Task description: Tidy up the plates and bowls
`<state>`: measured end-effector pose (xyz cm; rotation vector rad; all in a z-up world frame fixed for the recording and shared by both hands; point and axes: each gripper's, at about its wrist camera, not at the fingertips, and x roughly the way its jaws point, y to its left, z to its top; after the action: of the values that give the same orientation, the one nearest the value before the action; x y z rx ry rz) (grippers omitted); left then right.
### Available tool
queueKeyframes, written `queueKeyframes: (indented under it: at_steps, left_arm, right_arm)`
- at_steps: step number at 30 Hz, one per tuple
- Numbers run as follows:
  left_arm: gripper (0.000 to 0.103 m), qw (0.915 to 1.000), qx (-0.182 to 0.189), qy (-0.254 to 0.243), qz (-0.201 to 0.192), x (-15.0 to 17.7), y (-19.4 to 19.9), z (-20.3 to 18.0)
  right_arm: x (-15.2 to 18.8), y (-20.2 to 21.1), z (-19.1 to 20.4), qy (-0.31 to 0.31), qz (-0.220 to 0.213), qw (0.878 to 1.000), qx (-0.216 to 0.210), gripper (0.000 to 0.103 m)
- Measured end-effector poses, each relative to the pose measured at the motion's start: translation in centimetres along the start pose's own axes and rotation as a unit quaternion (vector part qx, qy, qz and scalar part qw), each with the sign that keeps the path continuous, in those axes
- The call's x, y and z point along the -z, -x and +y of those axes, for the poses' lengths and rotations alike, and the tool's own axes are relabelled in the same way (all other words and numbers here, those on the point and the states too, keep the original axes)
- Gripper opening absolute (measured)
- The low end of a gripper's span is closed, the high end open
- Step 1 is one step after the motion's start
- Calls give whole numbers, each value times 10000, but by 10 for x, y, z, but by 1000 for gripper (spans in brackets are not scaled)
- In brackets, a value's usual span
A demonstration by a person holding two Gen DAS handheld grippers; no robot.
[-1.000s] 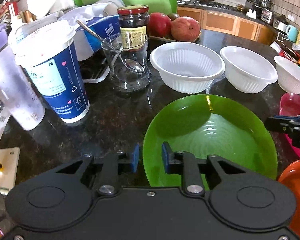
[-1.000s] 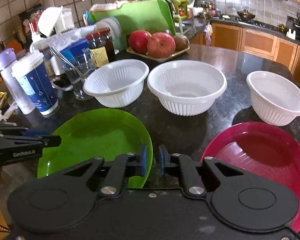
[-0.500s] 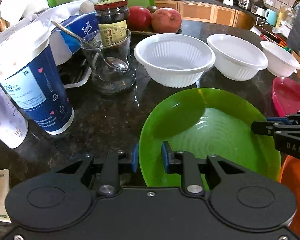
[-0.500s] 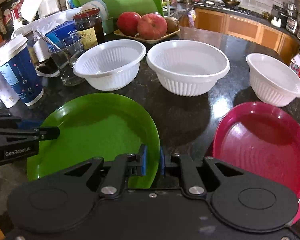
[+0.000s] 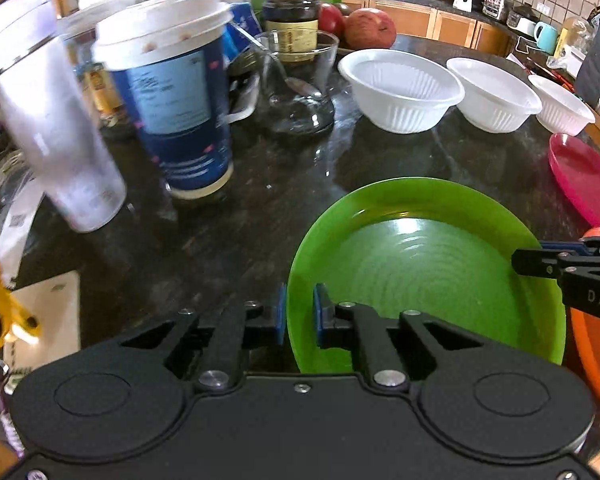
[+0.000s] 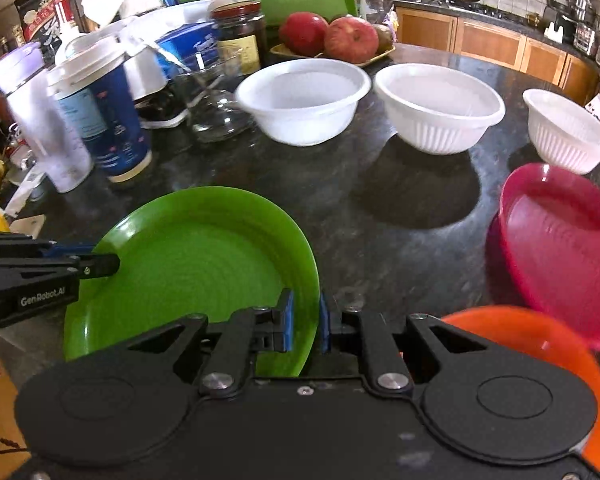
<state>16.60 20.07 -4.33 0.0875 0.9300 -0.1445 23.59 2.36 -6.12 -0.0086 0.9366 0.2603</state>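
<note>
A green plate [image 5: 420, 272] [image 6: 192, 256] is held between both grippers above the dark counter. My left gripper [image 5: 299, 312] [image 6: 100, 264] has the plate's left rim between its blue pads, and its jaws are closing onto it. My right gripper [image 6: 305, 320] [image 5: 516, 258] is shut on the right rim. Three white ribbed bowls [image 6: 304, 100] [image 6: 440, 104] [image 6: 568, 128] stand in a row at the back. A pink plate [image 6: 560, 248] lies to the right. An orange plate [image 6: 540, 336] lies at the near right, partly hidden under my right gripper.
On the left stand a blue paper cup with a lid [image 5: 172, 112] and a white tumbler [image 5: 48, 128], close to the plate. Behind them are a glass with a spoon [image 5: 300, 84], a dark jar [image 5: 292, 16] and a tray of apples [image 5: 370, 28].
Both grippers have moved left with the green plate. The cup and tumbler now loom closer, the orange plate has come into the right wrist view, and the left jaws have narrowed onto the rim.
</note>
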Motion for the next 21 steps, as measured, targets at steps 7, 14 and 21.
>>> queueKeyframes:
  at_steps: [7, 14, 21]
  left_arm:
    - [18, 10000, 79, -22, -41, 17, 13, 15]
    - [18, 9997, 162, -157, -133, 20, 14, 14]
    - [34, 9987, 198, -123, -450, 17, 24, 21]
  right_arm:
    - [18, 6, 20, -244, -12, 9997, 48, 15]
    - [28, 11, 27, -464, -201, 9984, 259, 15]
    - [29, 23, 31, -549, -642, 9948, 566, 18]
